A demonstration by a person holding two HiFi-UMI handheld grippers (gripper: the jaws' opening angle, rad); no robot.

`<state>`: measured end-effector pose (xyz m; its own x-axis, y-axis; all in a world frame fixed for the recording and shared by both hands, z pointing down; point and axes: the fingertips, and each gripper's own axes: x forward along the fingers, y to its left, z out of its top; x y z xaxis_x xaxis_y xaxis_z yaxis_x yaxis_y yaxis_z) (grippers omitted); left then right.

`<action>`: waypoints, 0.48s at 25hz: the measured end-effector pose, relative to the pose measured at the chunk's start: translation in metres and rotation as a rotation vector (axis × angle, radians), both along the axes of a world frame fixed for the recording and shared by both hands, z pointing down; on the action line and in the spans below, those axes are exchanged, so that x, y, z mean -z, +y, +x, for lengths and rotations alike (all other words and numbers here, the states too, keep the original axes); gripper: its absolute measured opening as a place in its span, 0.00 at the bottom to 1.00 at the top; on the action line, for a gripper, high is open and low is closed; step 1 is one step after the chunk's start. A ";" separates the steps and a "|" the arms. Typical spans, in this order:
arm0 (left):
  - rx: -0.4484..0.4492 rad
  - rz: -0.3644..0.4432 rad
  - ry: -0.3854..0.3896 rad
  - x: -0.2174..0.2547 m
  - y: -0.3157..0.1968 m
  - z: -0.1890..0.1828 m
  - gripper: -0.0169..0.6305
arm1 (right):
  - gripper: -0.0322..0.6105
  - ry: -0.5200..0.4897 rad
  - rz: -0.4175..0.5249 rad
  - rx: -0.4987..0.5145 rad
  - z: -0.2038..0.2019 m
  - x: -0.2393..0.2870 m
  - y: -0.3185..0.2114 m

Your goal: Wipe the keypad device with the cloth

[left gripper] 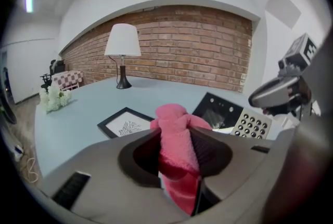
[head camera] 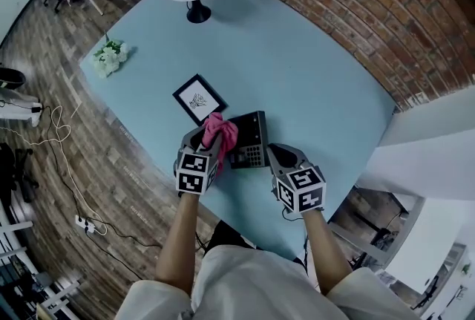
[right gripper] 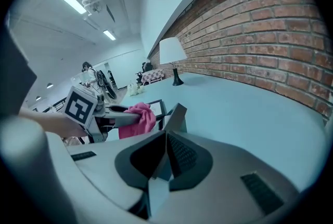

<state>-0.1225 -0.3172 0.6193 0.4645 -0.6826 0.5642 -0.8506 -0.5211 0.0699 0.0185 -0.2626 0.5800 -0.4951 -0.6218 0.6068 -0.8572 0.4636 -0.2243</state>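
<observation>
Our left gripper [head camera: 208,139] had its fingers shut tight on the pink cloth [head camera: 222,131]. The keypad device [head camera: 251,139] lay on the worktop [head camera: 297,66], just right of the cloth and touching it. Our right gripper [head camera: 274,152] pinched the device's right edge. We thought the wipe should go right, across the keys.

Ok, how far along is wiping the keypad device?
Done: the cloth is picked up, clamped in the left gripper. In hand: the right gripper pinches the keypad device by its edge, cloth at its left side. Left: apparently the wiping itself; the keys lie uncovered beside the cloth.
</observation>
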 end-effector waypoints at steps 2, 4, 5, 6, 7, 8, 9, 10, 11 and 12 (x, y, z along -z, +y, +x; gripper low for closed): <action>0.008 0.023 0.058 0.021 0.000 0.007 0.27 | 0.06 -0.009 -0.003 0.005 0.001 0.001 0.004; -0.005 0.050 0.109 0.043 0.001 0.018 0.27 | 0.06 -0.019 -0.009 0.012 0.001 0.001 0.009; -0.016 0.062 0.132 0.052 0.001 0.025 0.27 | 0.06 -0.023 -0.011 0.017 0.001 0.001 0.011; -0.030 0.072 0.151 0.061 0.002 0.032 0.27 | 0.06 -0.025 -0.013 0.022 0.000 0.001 0.013; -0.047 0.081 0.165 0.069 0.003 0.040 0.27 | 0.06 -0.024 -0.013 0.027 0.000 0.001 0.015; -0.066 0.088 0.173 0.075 0.004 0.048 0.27 | 0.06 -0.021 -0.012 0.031 0.000 0.001 0.016; -0.086 0.094 0.177 0.079 0.005 0.056 0.27 | 0.06 -0.017 -0.011 0.034 -0.001 0.001 0.018; -0.105 0.099 0.176 0.081 0.006 0.063 0.27 | 0.06 -0.014 -0.012 0.037 -0.001 0.000 0.019; -0.122 0.100 0.170 0.080 0.007 0.070 0.27 | 0.06 -0.013 -0.013 0.040 -0.002 -0.001 0.020; -0.137 0.098 0.156 0.078 0.007 0.076 0.27 | 0.06 -0.013 -0.012 0.040 -0.002 -0.002 0.020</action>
<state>-0.0465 -0.3098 0.5414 0.6329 -0.6555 0.4120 -0.7545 -0.6416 0.1383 0.0163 -0.2424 0.5822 -0.5271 -0.5944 0.6073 -0.8351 0.4944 -0.2410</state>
